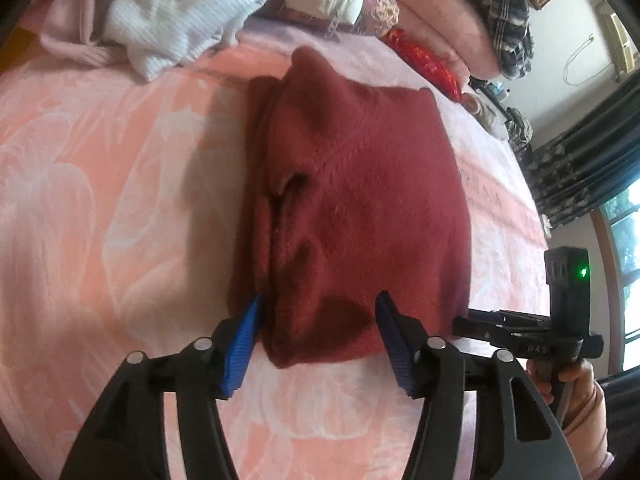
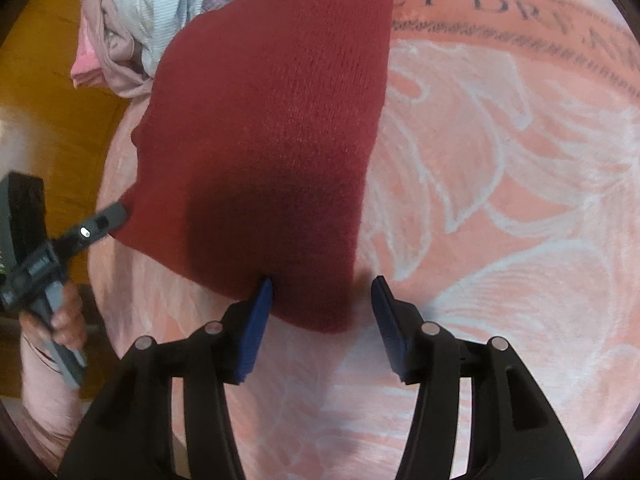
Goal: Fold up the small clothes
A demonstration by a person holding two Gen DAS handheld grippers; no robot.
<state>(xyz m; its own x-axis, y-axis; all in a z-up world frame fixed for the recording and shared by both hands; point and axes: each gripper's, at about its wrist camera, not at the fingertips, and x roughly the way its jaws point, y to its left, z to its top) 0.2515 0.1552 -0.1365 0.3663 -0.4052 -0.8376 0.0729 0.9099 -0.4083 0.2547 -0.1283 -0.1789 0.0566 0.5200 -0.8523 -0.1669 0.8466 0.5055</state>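
Folded red sweater [image 1: 352,208] on pink bedspread [image 1: 100,200], both jaws apart

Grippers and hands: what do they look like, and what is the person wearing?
Both the left gripper and the right gripper have black linkage arms with silver pivot pins and ribbed blue pads. The right unit's body shows a green light. Each has a grey handle. Sleeves are pale pink.

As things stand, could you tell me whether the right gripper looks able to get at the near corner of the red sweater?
Probably yes: the right gripper hangs open right over that corner of the red sweater, which lies flat on the pink bedspread with nothing between.
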